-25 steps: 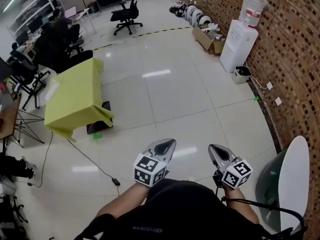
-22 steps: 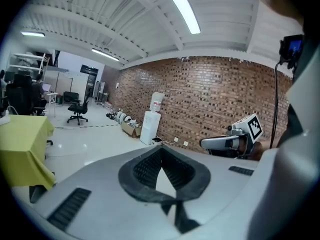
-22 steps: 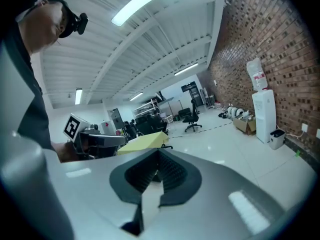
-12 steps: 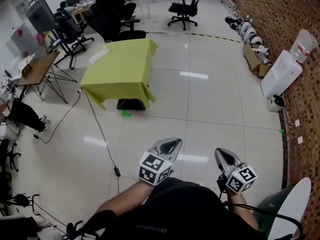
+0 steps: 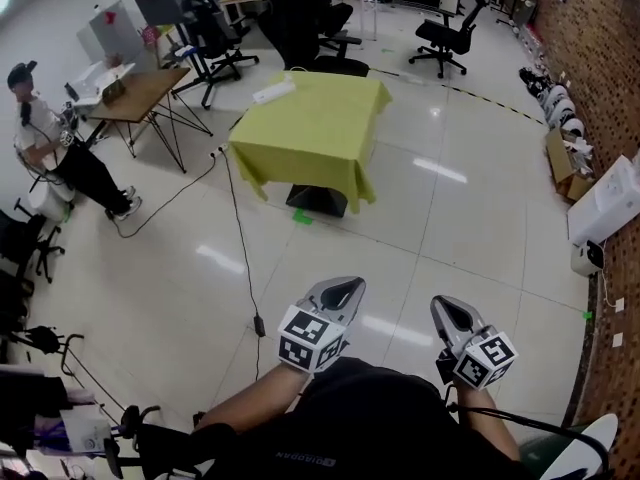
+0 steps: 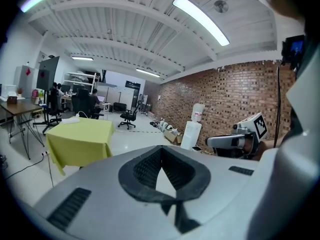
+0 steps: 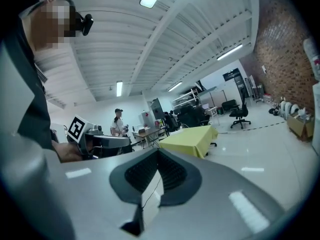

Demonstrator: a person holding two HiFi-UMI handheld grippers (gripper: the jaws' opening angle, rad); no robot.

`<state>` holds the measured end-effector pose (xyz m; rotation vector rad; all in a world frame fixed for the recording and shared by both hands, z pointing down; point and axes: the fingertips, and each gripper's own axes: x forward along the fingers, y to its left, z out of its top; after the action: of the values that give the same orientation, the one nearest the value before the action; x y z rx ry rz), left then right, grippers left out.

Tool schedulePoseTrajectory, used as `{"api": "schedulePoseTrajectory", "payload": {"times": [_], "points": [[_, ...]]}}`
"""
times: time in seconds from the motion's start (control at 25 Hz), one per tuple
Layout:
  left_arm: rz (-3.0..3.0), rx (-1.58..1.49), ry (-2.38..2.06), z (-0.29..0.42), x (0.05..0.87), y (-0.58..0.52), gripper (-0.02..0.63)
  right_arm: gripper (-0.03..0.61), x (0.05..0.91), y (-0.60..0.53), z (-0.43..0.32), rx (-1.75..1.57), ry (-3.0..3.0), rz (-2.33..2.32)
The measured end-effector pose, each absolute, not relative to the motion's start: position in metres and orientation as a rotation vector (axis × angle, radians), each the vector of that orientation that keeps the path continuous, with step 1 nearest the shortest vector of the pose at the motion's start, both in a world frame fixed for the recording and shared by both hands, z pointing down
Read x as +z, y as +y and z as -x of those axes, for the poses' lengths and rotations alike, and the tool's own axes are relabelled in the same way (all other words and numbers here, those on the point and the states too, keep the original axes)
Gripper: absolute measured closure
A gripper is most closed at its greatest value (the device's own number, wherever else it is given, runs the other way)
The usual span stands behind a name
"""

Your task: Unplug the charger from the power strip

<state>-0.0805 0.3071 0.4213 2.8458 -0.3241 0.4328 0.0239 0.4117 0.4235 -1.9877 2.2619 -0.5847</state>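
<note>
Left gripper (image 5: 340,288): low centre of the head view, jaws pressed together, nothing between them.
Right gripper (image 5: 447,310): just to its right, closed up tight as well, and empty.
Power strip (image 5: 272,91): there it is, a white bar on the yellow tabletop (image 5: 320,133), upper centre of the frame, well apart from both grippers.
Charger: too small to pick out from here. A cable (image 5: 240,238) drops off the tabletop's left edge and runs down across the floor to a small dark block (image 5: 258,325). Whether that belongs to the charger, I can't say.
Progress: nothing done yet, by my read. The whole job is ahead: reach the tabletop, find the plug, steady the strip, pull.
Writing: small print on the dark shirt (image 5: 380,418) at the bottom edge, upside down, looks like "DIADORA". The marker cubes (image 5: 308,338) show only black-and-white squares, no letters.
</note>
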Motion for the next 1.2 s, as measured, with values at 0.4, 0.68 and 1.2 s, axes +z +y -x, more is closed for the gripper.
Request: {"api": "schedulePoseTrajectory", "payload": {"times": [0.4,0.68,1.2], "points": [[-2.751,0.402,-0.656,0.165,0.425,0.274,0.607,0.575,0.428,0.349,0.038,-0.621,2.488,1.726],[-2.692,0.334,-0.855,0.184,0.418,0.267,0.607,0.575,0.420,0.323,0.052,-0.611,2.643,1.550],[-2.620,0.286,-1.031,0.172,0.419,0.271,0.607,0.575,0.412,0.310,0.036,-0.597,2.743,1.369]]}}
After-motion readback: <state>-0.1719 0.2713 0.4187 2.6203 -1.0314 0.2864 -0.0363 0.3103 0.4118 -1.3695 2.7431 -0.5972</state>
